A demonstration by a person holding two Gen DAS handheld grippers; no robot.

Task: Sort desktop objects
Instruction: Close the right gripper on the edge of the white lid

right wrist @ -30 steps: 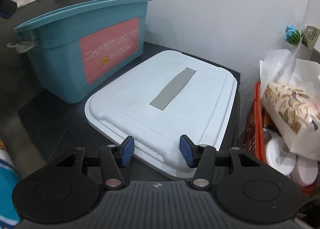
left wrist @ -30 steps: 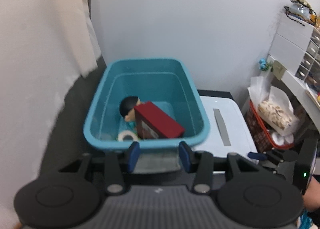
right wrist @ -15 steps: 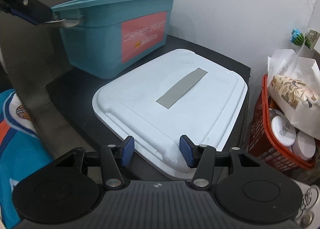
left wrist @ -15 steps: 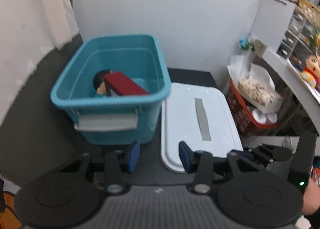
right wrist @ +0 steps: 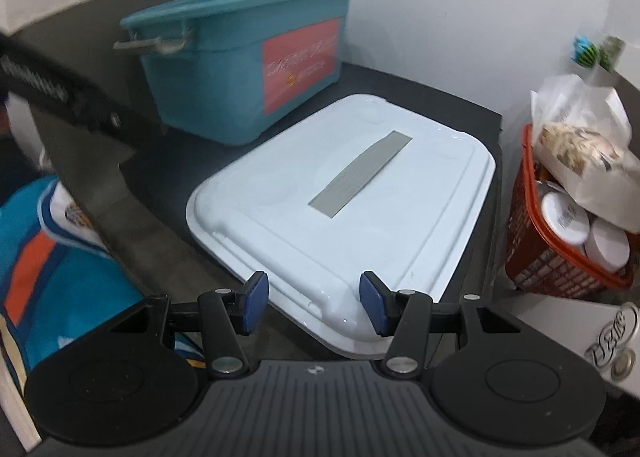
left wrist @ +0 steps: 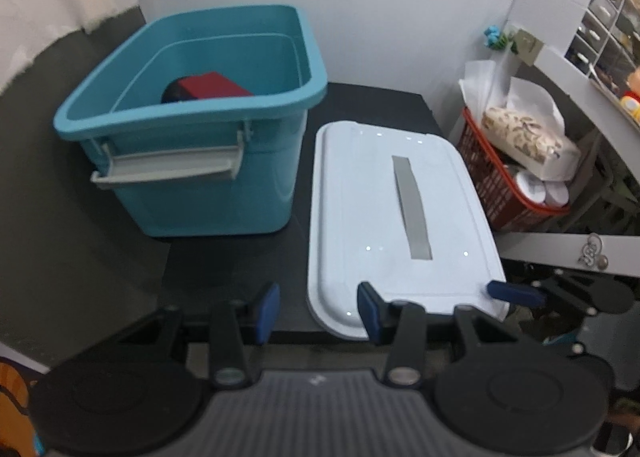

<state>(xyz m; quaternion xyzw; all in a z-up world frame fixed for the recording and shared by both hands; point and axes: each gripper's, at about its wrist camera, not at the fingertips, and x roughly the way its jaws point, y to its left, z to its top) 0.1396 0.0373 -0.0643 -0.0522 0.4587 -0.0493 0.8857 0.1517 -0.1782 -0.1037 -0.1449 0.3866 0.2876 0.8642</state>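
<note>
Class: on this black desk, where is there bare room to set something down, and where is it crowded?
Free: the black desk patch in front of the teal bin, left of the white lid, and the strip behind the lid by the wall. Crowded: the right edge, where the red basket is packed full.

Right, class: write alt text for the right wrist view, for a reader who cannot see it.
An open claw hovers at the near edge of a white storage-bin lid lying flat on a dark desk. Behind the lid stands a teal bin with a pink label; a red basket of jars sits to the right.
</note>
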